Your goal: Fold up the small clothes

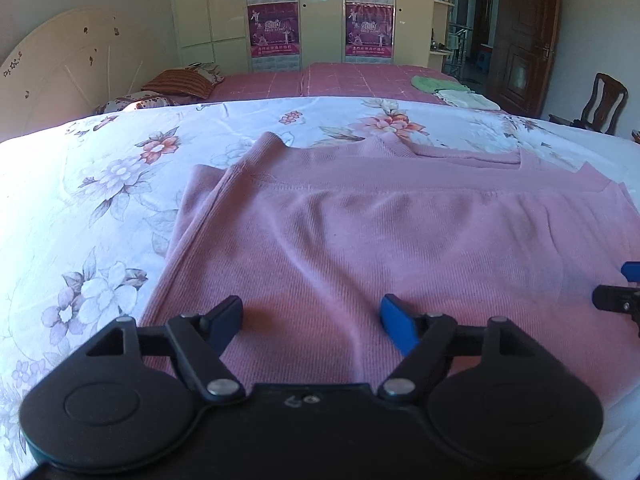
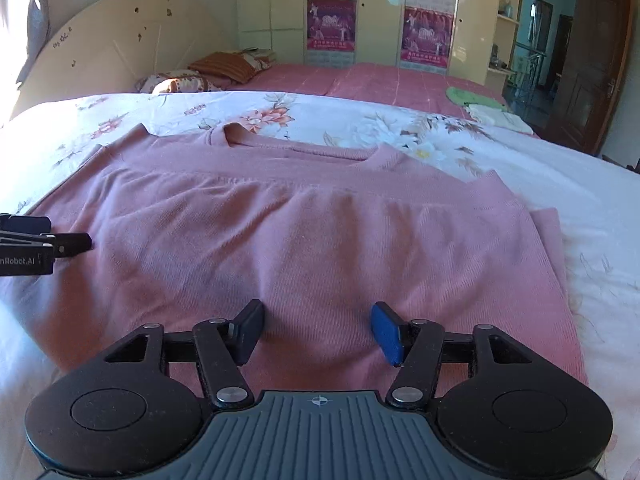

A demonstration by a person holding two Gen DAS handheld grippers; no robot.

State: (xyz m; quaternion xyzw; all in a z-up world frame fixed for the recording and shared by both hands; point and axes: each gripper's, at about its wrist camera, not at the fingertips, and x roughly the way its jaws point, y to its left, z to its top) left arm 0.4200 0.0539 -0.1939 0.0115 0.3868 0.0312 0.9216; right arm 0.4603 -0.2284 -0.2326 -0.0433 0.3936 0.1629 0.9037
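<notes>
A pink knit top [image 1: 380, 232] lies on the floral sheet [image 1: 100, 184], its lower half folded up over the body so the hem runs across below the neckline. My left gripper [image 1: 312, 320] hovers over the near left part of the top, jaws open with only flat cloth beneath them. In the right wrist view the same pink top [image 2: 304, 232] fills the middle. My right gripper [image 2: 318, 328] stands open over its near right part, nothing pinched. Each gripper's tip shows at the edge of the other's view: right gripper [image 1: 618, 292], left gripper [image 2: 44, 242].
Behind the sheet lies a pink bedspread [image 1: 320, 80] with folded green and white clothes [image 1: 452, 90] at its right and pillows [image 1: 180, 84] at its left. A headboard [image 1: 68, 68], a wardrobe [image 1: 320, 12], a wooden door [image 1: 524, 36] and a chair [image 1: 600, 104] stand around.
</notes>
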